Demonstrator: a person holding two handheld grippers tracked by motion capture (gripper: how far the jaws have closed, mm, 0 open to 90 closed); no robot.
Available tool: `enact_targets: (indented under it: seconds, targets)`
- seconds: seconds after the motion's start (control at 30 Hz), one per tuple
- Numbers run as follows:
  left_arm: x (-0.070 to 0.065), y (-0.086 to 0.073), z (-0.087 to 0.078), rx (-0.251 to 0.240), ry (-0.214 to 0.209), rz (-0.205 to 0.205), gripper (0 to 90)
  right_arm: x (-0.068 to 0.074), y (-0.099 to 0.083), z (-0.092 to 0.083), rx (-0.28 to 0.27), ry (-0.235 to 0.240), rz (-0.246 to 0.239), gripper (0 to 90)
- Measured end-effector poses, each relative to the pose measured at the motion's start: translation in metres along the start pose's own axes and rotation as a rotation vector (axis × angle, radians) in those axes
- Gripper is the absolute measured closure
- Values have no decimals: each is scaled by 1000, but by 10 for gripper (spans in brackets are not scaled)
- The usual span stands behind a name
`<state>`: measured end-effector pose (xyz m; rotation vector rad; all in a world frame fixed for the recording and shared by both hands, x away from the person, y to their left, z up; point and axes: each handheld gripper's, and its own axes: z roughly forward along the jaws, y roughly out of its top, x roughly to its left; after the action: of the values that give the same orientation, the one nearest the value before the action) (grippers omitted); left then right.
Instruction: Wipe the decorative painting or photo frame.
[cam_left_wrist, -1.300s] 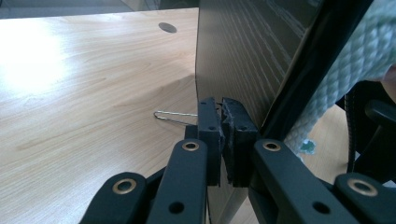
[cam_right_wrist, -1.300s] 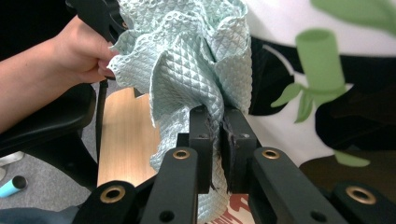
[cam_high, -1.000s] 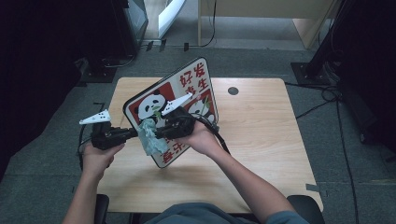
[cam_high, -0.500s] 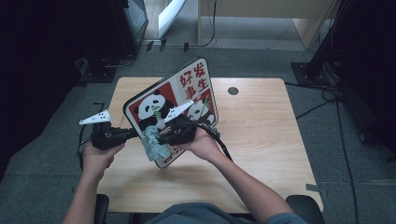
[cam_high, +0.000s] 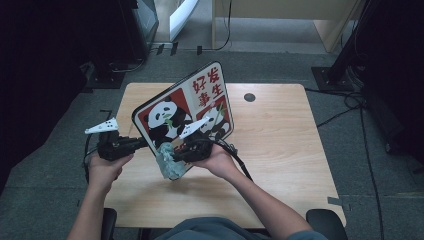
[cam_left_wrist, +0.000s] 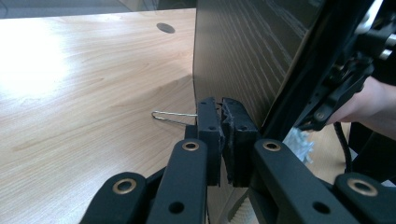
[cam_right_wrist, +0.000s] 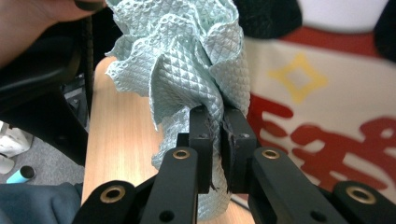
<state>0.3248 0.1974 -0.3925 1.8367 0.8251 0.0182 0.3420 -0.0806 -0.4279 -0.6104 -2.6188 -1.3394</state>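
A board (cam_high: 200, 97) printed with pandas and red characters stands tilted on the wooden table (cam_high: 285, 150). My left gripper (cam_high: 144, 142) is shut on its left edge; the left gripper view shows the board's dark back (cam_left_wrist: 243, 51) running down to the closed jaws of the left gripper (cam_left_wrist: 219, 105). My right gripper (cam_high: 173, 155) is shut on a pale green quilted cloth (cam_high: 165, 160) and presses it against the board's lower front corner. In the right gripper view the cloth (cam_right_wrist: 187, 65) bunches above the right gripper (cam_right_wrist: 219, 116), with the board's red and white face (cam_right_wrist: 327, 93) behind.
A thin metal wire (cam_left_wrist: 170, 115) lies on the tabletop beside the board's back. A round cable hole (cam_high: 249, 97) sits near the table's far edge. A black cable (cam_high: 235, 157) trails from the right gripper. Cables and dark furniture surround the table on the floor.
My right gripper has slid the cloth down the board's face toward its lower corner. The left gripper and the board have stayed put.
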Motion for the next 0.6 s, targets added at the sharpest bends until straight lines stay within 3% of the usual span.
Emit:
enact_targets:
  seconds: [0.6]
  targets:
    - [0,-1,0,-5,-3,-3,871,-7,-31,15,46,6,38,843]
